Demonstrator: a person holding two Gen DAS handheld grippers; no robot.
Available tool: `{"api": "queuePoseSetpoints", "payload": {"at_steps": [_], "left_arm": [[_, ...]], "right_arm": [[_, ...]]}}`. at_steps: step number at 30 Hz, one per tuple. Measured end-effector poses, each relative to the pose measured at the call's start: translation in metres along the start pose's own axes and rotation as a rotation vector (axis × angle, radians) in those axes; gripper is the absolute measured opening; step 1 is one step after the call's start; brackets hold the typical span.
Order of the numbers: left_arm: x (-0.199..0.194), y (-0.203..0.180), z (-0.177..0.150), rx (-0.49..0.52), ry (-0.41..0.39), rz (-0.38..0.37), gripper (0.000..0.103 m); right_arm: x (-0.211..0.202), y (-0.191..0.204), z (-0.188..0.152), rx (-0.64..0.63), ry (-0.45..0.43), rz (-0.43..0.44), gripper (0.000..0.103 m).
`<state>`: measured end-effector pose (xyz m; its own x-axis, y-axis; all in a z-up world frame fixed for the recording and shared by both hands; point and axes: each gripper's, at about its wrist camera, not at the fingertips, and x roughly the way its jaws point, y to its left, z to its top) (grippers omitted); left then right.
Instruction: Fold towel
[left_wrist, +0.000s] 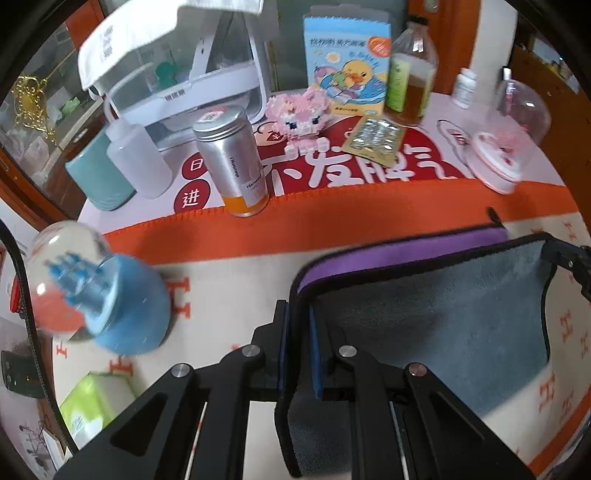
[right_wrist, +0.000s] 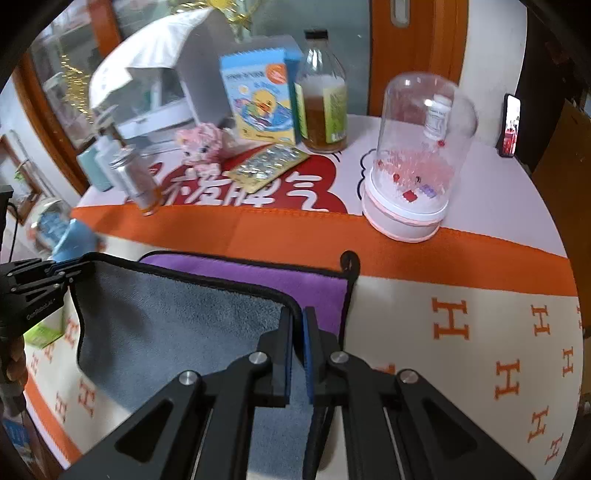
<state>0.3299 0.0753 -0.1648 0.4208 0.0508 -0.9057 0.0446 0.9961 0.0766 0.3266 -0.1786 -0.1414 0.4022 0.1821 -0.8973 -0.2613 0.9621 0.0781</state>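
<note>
Grey-and-purple towel (left_wrist: 436, 306): you held it lifted above the tabletop (right_wrist: 461, 332), grey face up, purple edge toward the clutter.
Left gripper (left_wrist: 297, 350): you had it pinching the towel's black-trimmed corner.
Right gripper (right_wrist: 298, 350): you had it clamped on the opposite corner.
Nearby: silver can (left_wrist: 232, 162), domed jar (right_wrist: 413, 158).

Towel (right_wrist: 177, 314) corner between closed jaws

Home living space: table (right_wrist: 461, 332) under orange-bordered cloth, far edge cluttered with toy figure (left_wrist: 299, 114), drink bottle (left_wrist: 410, 70), snack box (left_wrist: 347, 62).
</note>
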Motion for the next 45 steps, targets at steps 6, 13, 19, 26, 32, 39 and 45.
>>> {"api": "queuePoseSetpoints", "payload": {"at_steps": [6, 13, 19, 26, 32, 39, 45], "left_arm": [[0.04, -0.005, 0.012, -0.03, 0.043, 0.029, 0.009], [0.057, -0.008, 0.019, -0.031, 0.052, 0.058, 0.009], [0.064, -0.008, 0.022, -0.048, 0.047, 0.066, 0.01], [0.067, -0.015, 0.017, -0.01, 0.039, 0.106, 0.022], [0.057, -0.019, 0.011, 0.011, 0.023, 0.114, 0.048], [0.027, -0.019, 0.0, -0.011, -0.009, 0.082, 0.067], [-0.01, -0.025, -0.022, -0.032, -0.028, 0.006, 0.08]], "right_arm": [[0.034, -0.005, 0.014, 0.02, 0.029, -0.03, 0.005], [0.054, -0.006, 0.025, 0.012, 0.037, -0.055, 0.005], [0.065, -0.005, 0.025, 0.017, 0.058, -0.071, 0.005], [0.07, -0.004, 0.02, 0.007, 0.08, -0.098, 0.01], [0.061, -0.01, 0.014, 0.042, 0.072, -0.111, 0.036], [0.033, -0.011, -0.004, 0.056, 0.024, -0.121, 0.038], [0.002, -0.002, -0.03, 0.056, -0.011, -0.11, 0.038]]}}
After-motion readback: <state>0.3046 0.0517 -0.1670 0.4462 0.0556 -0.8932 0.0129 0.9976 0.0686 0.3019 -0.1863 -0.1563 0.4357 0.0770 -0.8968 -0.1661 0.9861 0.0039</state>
